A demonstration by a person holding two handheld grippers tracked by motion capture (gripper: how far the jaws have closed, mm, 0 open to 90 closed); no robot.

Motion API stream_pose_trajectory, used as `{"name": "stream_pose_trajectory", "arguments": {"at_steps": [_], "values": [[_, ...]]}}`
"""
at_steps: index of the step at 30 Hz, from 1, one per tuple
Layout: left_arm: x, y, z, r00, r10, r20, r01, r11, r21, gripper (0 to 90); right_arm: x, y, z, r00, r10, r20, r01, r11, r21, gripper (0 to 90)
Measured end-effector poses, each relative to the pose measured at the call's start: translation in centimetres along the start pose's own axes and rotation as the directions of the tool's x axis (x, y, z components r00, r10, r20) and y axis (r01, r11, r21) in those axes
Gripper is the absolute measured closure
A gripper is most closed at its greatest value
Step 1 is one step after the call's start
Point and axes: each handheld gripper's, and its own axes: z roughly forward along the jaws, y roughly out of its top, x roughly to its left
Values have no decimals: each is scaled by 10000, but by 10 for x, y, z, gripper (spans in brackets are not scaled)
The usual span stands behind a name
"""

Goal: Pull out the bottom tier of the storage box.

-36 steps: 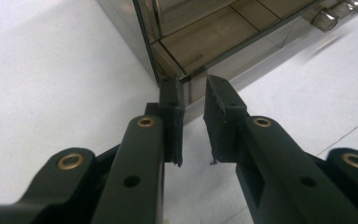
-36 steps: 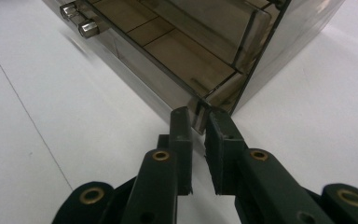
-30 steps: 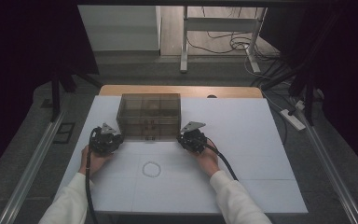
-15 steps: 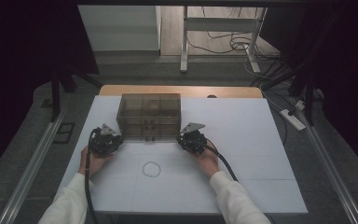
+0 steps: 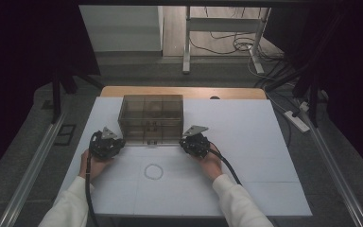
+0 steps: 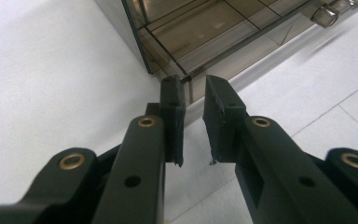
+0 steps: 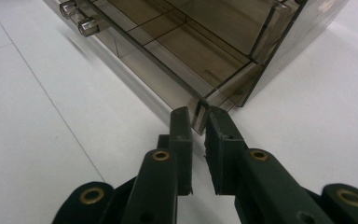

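So there's one smoky translucent plastic drawer box [image 5: 151,118] sitting mid-desk on the white desk [image 5: 246,142]; left claw [image 6: 192,100] is at its front left corner, right claw [image 7: 198,122] at the front right corner; both are parted only by a narrow gap with a thin bottom tab between the tips, not clearly pinched yet; my guess is you close both evenly and move together so it doesn't skew; count: one box, two claws, two little drawer knobs [image 7: 78,17], one small clear ring [image 5: 153,171].
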Motion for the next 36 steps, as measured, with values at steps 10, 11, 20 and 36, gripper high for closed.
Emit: {"name": "stream_pose_trajectory", "arguments": {"at_steps": [10,11,20,36], "values": [[-3,-3,-2,10000,19,22,-19,10000,45,768,3,-3,-2,10000,-15,-27,15,10000,18,804],[-3,-3,-3,10000,46,20,-46,10000,66,768,4,-3,-2,10000,-26,-35,26,10000,30,804],[-5,-4,-5,10000,80,32,-80,9999,107,770,5,-4,-4,10000,-30,-53,30,10000,49,804],[-7,-7,-8,9999,110,78,-111,9999,116,771,10,-6,-8,10000,-36,-61,36,10000,16,804]]}}
